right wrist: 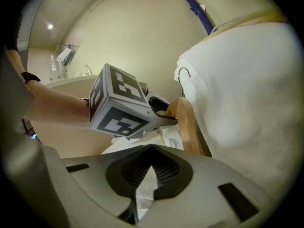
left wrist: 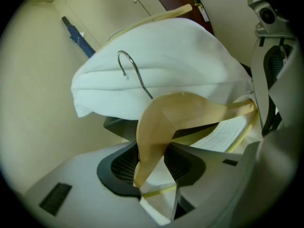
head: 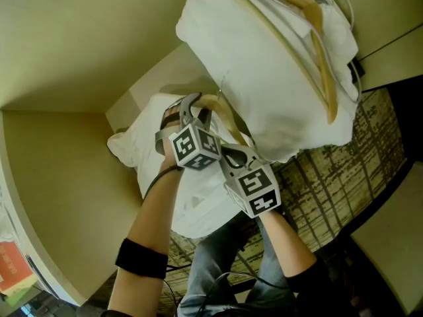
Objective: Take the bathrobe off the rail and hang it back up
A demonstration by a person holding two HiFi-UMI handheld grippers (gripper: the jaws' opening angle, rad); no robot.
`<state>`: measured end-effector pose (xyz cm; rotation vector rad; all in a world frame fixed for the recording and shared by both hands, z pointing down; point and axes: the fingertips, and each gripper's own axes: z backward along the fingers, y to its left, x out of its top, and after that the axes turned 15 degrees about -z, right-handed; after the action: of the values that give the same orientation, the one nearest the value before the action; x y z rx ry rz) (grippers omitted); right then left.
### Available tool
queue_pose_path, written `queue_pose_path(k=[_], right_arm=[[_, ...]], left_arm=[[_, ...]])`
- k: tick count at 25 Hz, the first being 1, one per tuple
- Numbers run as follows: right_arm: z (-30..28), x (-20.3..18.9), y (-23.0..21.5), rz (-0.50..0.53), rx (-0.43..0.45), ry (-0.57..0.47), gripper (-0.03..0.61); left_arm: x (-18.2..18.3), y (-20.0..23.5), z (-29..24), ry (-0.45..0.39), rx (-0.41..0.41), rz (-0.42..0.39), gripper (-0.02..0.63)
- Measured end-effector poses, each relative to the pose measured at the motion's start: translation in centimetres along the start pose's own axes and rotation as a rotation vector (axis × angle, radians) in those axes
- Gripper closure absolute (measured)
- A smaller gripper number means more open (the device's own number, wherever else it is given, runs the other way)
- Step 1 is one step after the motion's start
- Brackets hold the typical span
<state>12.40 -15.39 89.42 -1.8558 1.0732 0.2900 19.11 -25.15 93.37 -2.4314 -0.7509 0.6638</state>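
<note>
In the head view, both grippers hold a white bathrobe [head: 142,147] on a wooden hanger [head: 221,107]. My left gripper [head: 189,111] is shut on the hanger's arm [left wrist: 154,132], which runs between the pads; the wire hook [left wrist: 134,72] sticks up free. My right gripper [head: 229,156] sits just right of the left one, shut on a fold of the robe's white cloth [right wrist: 144,186]. The left gripper's marker cube [right wrist: 118,109] and the hanger [right wrist: 187,122] fill the middle of the right gripper view.
A second white bathrobe [head: 271,71] on its own wooden hanger [head: 317,51] hangs close at upper right, nearly touching the held one. Cream walls lie left and behind; patterned carpet [head: 344,170] and the person's legs [head: 218,263] are below. A blue object [left wrist: 76,36] leans on the wall.
</note>
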Motion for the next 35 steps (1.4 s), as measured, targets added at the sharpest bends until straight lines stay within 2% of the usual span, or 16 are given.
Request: queue_pose_path(k=[8, 11, 15, 26, 29, 32, 35], right_arm=[[-0.4, -0.4, -2.8, 0.003, -0.031, -0.001, 0.561], [-0.1, 0.2, -2.4, -0.005, -0.021, -0.005, 0.561], [0.5, 0.7, -1.8, 0.002, -0.018, 0.002, 0.561], [2.5, 1.0, -1.2, 0.005, -0.043, 0.017, 0.561], [3.6, 1.8, -0.6, 0.002, -0.05, 0.014, 0.561], [5.9, 3.1, 0.8, 0.004, -0.07, 0.011, 0.561], [8.6, 5.9, 2.7, 0.031, -0.091, 0.0, 0.561]], left_arm=[[-0.7, -1.6, -2.3, 0.021, -0.05, 0.031, 0.445], [-1.0, -2.2, -2.5, 0.039, -0.071, 0.034, 0.436], [-1.4, -2.1, -2.0, 0.06, -0.084, 0.009, 0.378], [-0.7, -1.9, -0.4, 0.064, -0.129, -0.039, 0.36], [-0.4, -1.6, 1.6, 0.063, -0.122, -0.041, 0.36], [0.7, -0.4, 5.6, 0.048, -0.098, -0.015, 0.36], [2.8, 2.7, 11.5, 0.02, -0.023, 0.044, 0.36]])
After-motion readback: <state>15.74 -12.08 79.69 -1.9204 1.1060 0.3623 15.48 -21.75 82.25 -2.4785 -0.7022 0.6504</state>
